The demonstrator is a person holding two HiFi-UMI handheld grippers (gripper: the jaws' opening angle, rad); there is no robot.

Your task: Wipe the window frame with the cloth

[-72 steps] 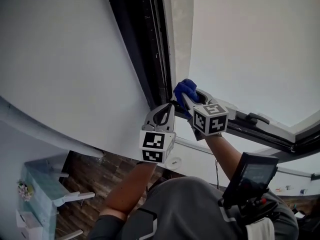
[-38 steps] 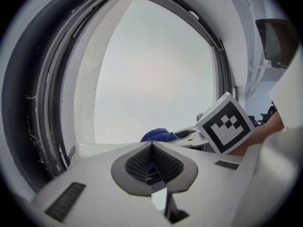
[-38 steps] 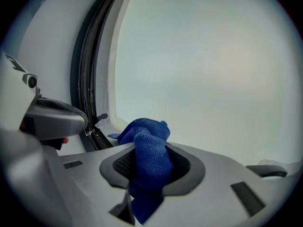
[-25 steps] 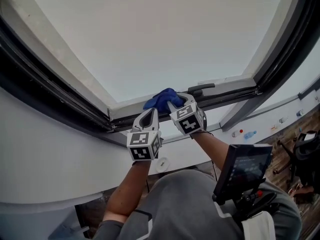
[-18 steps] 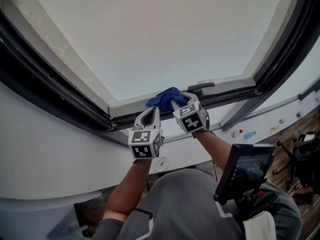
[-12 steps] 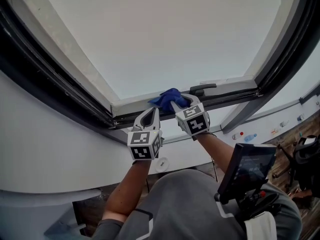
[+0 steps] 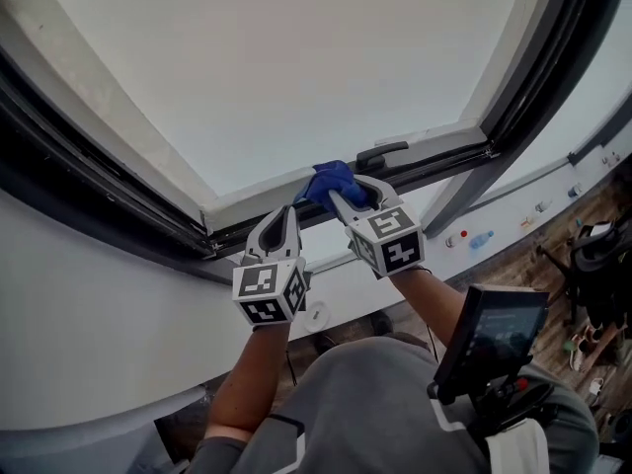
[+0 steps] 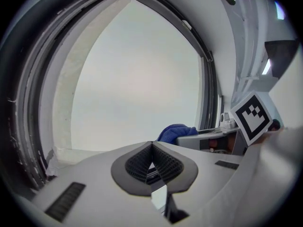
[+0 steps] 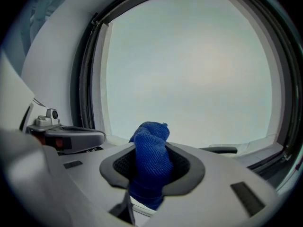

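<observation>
Window frame [image 7: 259, 197]: lower white rail, black handle [image 7: 383, 152] nearby. Right tool [image 7: 339, 196]: clamped on bunched blue cloth [image 7: 334, 178], which sits at that rail. Left tool [image 7: 286, 215]: jaws together, empty, just beside. Risks: friction may drag the cloth loose; the cloth may snag on the handle.

The person wears a grey shirt [image 7: 360, 413], and a dark screen on a black mount [image 7: 491, 336] hangs at the chest, towards the right. The wall [image 7: 89, 314] ahead is plain white, with a small round white fitting [image 7: 315, 316] on it. Further right along it sit a red dot [image 7: 464, 234] and, just beside it, a small blue object [image 7: 480, 238]. Brown wooden flooring [image 7: 558, 255] shows at the right edge, with dark clutter [image 7: 600, 265] I can't make out.
</observation>
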